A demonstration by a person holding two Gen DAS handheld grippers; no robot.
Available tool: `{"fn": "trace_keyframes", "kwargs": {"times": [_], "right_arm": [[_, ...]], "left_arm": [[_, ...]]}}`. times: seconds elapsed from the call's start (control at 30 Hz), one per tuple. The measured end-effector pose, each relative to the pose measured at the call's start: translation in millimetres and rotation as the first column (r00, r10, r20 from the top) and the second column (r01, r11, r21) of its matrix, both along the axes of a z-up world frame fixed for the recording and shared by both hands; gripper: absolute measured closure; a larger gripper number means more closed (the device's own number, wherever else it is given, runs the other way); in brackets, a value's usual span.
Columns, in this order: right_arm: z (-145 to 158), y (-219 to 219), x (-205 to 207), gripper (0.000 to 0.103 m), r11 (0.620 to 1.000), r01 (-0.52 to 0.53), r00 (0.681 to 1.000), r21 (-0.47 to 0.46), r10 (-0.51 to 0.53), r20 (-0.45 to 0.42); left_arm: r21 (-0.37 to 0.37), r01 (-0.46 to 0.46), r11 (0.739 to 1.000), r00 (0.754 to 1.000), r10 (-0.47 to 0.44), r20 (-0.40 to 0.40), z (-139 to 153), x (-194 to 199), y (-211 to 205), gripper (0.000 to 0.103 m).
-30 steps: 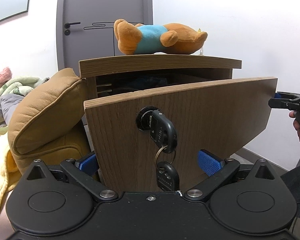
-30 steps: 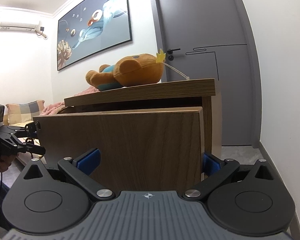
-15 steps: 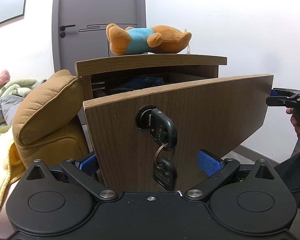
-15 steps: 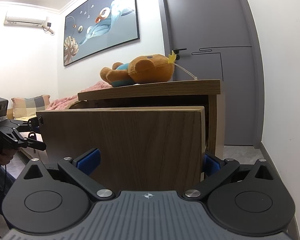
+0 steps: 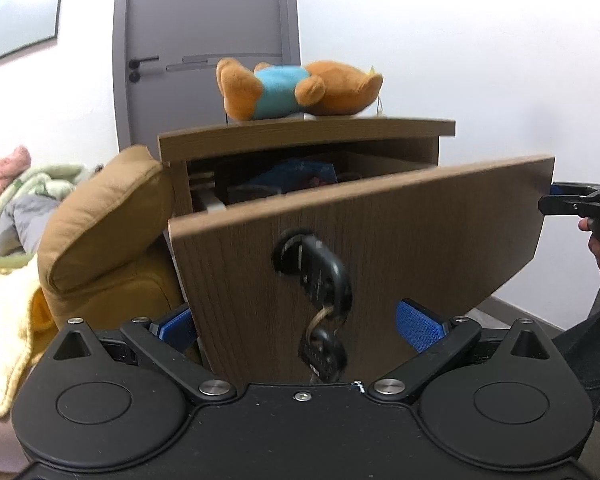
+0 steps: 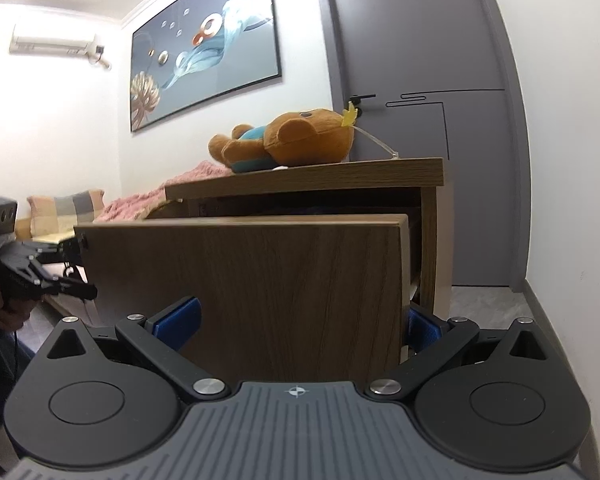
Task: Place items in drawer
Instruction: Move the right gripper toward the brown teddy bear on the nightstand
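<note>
The drawer (image 5: 380, 248) is pulled out from the brown cabinet (image 5: 308, 136), and I can see some blue stuff (image 5: 296, 178) lying inside it. A black key (image 5: 320, 276) sticks in the lock on the drawer front, and a second key (image 5: 322, 354) hangs under it on a ring. On top of the cabinet, above the drawer, a brown teddy bear (image 5: 300, 92) in a blue shirt lies on its side.

My left gripper (image 5: 298, 326) sits low in front of the drawer, with its jaws wide open and one blue pad on each side of the hanging keys. My right gripper (image 6: 300, 322) is low at the other end of the drawer front, jaws wide open too, holding nothing.

Left of the drawer is a tan cushion (image 5: 104, 220). Behind the cabinet is a gray door (image 5: 204, 40). A big picture (image 6: 204, 44) hangs on the wall left of the door.
</note>
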State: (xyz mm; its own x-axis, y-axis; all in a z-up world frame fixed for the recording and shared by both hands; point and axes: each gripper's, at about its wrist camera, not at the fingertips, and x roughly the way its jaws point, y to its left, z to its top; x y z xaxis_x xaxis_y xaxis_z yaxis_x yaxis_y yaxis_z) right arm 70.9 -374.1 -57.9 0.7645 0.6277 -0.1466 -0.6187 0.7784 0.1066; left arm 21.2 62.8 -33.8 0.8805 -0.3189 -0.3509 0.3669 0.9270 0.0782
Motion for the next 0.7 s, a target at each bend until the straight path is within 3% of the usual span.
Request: {"fn": "trace_keyframes", "kwargs": {"times": [0.3, 0.43, 0.7], "right_arm": [[13.1, 4.4, -3.0, 0.000, 0.996, 0.042, 0.996, 0.076, -0.048, 0.080], [22.2, 8.7, -6.2, 0.000, 0.989, 0.088, 0.987, 0.122, -0.103, 0.120], [38.3, 22.2, -10.7, 0.000, 0.966, 0.137, 0.961, 0.217, -0.183, 0.208]], "left_arm": [[-0.101, -0.055, 0.993, 0.989, 0.068, 0.132, 24.8, -23.7, 2.0, 0.002], [-0.117, -0.078, 0.990, 0.977, 0.099, 0.191, 34.8, -31.8, -1.7, 0.002], [-0.114, -0.133, 0.985, 0.959, 0.157, 0.234, 48.1, -30.9, -18.4, 0.002]]}}
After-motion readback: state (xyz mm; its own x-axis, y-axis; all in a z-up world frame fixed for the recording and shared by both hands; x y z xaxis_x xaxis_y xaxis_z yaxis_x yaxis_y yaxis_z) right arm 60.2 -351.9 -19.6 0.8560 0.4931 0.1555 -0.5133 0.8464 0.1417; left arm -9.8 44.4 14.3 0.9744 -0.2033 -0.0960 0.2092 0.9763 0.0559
